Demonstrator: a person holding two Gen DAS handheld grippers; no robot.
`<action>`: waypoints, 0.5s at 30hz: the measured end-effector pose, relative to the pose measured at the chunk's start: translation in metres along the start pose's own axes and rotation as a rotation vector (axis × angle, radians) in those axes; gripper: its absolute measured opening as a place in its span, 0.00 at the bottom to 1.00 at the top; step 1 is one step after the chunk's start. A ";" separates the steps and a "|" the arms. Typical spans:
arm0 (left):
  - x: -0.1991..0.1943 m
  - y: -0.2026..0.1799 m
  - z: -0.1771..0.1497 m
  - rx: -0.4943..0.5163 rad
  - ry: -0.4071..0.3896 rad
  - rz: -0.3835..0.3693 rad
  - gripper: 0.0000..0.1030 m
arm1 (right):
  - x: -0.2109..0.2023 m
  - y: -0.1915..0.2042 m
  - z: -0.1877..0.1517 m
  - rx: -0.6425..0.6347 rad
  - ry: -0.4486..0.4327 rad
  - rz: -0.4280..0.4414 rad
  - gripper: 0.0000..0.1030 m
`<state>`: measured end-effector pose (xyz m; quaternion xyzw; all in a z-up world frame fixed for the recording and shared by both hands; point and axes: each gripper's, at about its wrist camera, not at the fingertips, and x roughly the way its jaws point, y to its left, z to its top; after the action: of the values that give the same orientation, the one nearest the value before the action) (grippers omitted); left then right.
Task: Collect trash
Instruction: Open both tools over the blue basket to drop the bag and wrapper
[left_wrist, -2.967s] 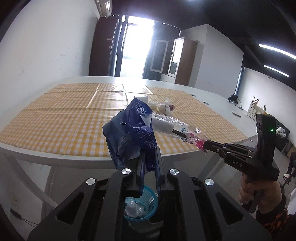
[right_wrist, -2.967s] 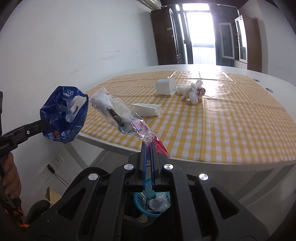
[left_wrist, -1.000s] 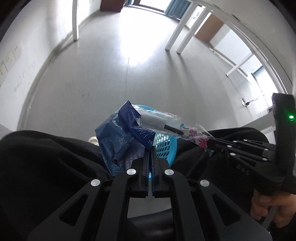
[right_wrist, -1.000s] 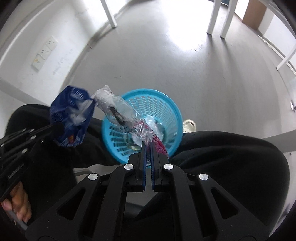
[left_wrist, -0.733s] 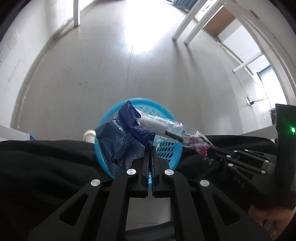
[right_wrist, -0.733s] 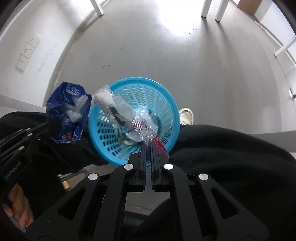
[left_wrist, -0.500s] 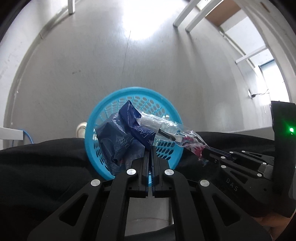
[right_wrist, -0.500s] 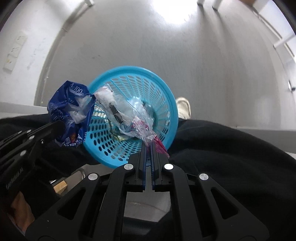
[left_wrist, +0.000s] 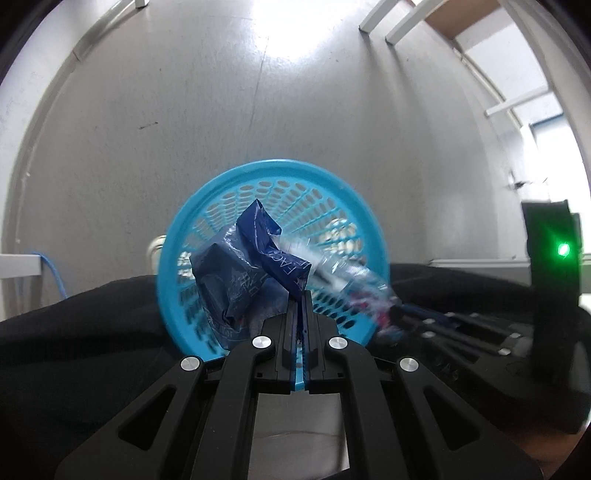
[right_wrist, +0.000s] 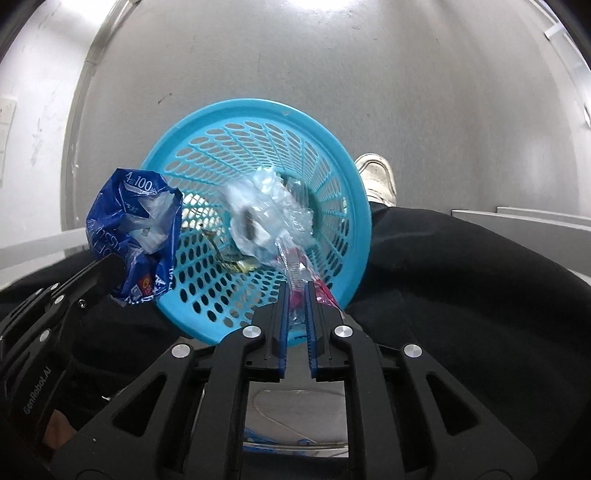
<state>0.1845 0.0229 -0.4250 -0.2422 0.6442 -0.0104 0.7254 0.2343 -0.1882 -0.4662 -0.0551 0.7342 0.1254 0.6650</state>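
A round blue mesh basket stands on the grey floor below both grippers. My left gripper is shut on a crumpled dark blue plastic bag and holds it over the basket's near rim; the bag also shows in the right wrist view. My right gripper has its jaws parted. The clear plastic wrapper with a white roll and a pink end hangs blurred between and ahead of the fingers, over the basket's mouth. Some clear plastic lies in the basket.
The person's black trousers flank the basket on both sides, and a white shoe sits by its right rim. White table legs stand at the far end of the floor. A wall with a socket is at the left.
Both grippers came closer over the basket. My right gripper's jaws have parted and the clear wrapper is slipping forward into the basket. The left gripper still grips the blue bag.
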 end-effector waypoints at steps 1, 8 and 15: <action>0.001 0.001 0.001 -0.008 0.008 -0.019 0.11 | 0.001 0.001 0.000 -0.002 0.001 0.013 0.16; -0.010 0.002 -0.005 -0.009 -0.030 0.019 0.28 | -0.008 0.004 -0.002 -0.008 -0.016 0.039 0.24; -0.031 0.001 -0.017 0.001 -0.071 0.063 0.28 | -0.026 0.013 -0.013 -0.063 -0.085 0.008 0.24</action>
<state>0.1630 0.0286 -0.3977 -0.2216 0.6252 0.0208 0.7481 0.2214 -0.1812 -0.4377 -0.0676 0.7013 0.1535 0.6929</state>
